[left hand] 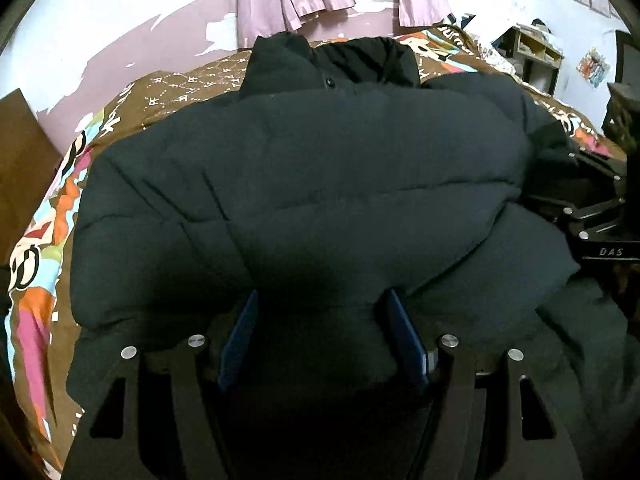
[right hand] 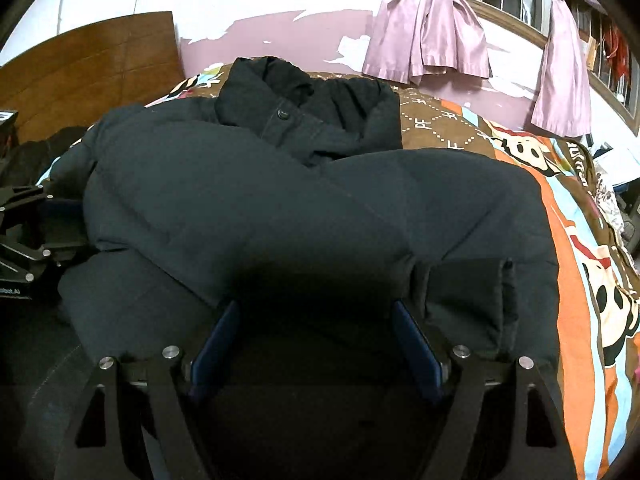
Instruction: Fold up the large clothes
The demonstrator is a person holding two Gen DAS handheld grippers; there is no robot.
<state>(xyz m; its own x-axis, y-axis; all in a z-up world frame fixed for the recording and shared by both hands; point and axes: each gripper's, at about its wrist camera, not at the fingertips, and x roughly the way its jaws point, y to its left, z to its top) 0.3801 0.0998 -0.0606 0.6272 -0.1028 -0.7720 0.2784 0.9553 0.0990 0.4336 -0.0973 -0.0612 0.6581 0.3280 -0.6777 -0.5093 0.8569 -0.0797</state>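
Note:
A dark puffer jacket [left hand: 320, 160] lies spread on the bed, collar and snap button [left hand: 330, 82] at the far end. My left gripper [left hand: 324, 296] stands open at its near edge. Padded fabric lies between the blue pads [left hand: 240, 332], and a bulge of the jacket hides the tips. In the right wrist view the jacket [right hand: 280, 200] has a sleeve folded across the body, its cuff [right hand: 468, 300] just right of my right gripper [right hand: 316, 304]. That gripper is open, with fabric between its fingers. Each gripper shows at the edge of the other's view: the right gripper [left hand: 592, 216] and the left gripper [right hand: 24, 232].
The jacket rests on a brown, orange and blue patterned bedspread [right hand: 580, 240] that reaches past it on both sides. A wooden headboard [right hand: 88, 68] stands at the left, pink curtains [right hand: 432, 32] hang on the far wall, and a small shelf [left hand: 536, 52] sits at the right.

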